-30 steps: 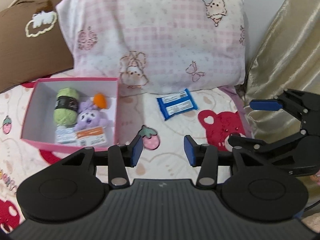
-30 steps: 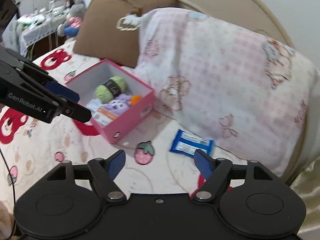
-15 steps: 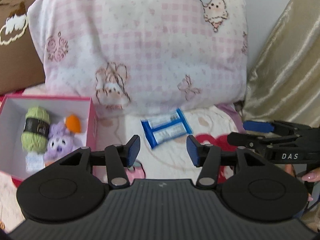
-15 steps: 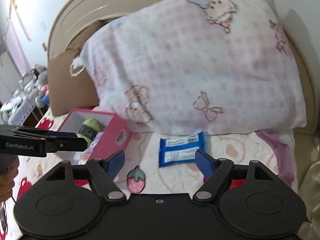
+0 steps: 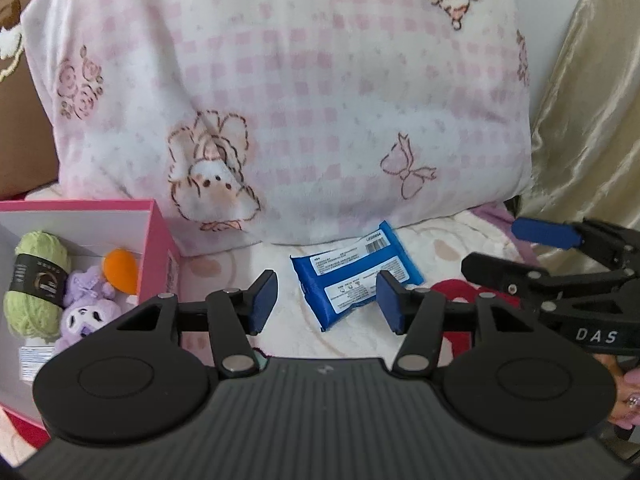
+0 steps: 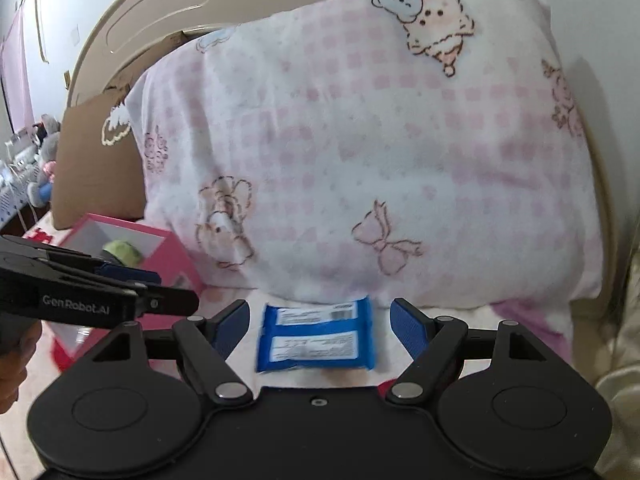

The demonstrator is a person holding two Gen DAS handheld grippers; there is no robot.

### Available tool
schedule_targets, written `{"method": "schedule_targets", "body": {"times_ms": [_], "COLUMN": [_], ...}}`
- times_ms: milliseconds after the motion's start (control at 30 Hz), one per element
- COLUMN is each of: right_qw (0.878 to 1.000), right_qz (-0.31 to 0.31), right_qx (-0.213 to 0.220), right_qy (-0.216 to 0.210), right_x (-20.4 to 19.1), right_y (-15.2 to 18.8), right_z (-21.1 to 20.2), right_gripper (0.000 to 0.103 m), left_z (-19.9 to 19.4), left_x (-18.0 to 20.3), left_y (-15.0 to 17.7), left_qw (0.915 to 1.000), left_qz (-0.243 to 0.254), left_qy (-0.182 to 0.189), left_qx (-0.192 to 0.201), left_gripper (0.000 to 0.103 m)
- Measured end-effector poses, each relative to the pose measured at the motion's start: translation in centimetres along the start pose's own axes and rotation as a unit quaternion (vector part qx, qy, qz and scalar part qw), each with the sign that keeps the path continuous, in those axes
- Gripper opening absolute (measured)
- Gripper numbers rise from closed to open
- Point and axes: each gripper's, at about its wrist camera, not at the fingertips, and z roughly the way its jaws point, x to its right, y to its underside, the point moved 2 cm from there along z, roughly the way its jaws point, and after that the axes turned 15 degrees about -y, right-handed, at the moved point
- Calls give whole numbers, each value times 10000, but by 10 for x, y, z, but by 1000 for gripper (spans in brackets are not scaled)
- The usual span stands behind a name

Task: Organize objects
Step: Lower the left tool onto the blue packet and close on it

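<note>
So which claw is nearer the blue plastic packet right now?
Right. The right claw is open, straddling the blue plastic packet; the left claw is open, just short of it.

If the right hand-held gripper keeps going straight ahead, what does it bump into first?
Probably the blue packet: it lies on the bed between the open fingers of the right hand-held gripper. Passing above it, the gripper would meet the pink pillow behind. Depth is unclear.

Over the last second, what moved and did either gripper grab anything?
Both grippers closed in on the blue packet: the right gripper now frames it between open jaws, the left gripper came up beside it. Nothing grasped. Packet, pink box and pillow stayed put.
</note>
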Motion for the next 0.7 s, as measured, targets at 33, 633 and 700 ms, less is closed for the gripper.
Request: {"method": "schedule_targets", "body": {"times_ms": [33, 633, 700], "right_qw": [9999, 9977, 9975], "right_qz": [24, 650, 677], "right_qx": [42, -93, -46], "right_qy": [-129, -136, -186], "right_x": [3, 72, 77], "right_y": [4, 58, 59], "right_z": [2, 72, 78], "right_gripper": [81, 81, 80], "left_z": [5, 87, 89], "left_x": [0, 19, 22], "left_y": [3, 29, 28], "left_qw": [10000, 9999, 10000], "left_qz": [-58, -103, -75], "left_qy": [37, -67, 0], "left_qx": [11, -86, -23], "left_gripper": [54, 55, 55]}}
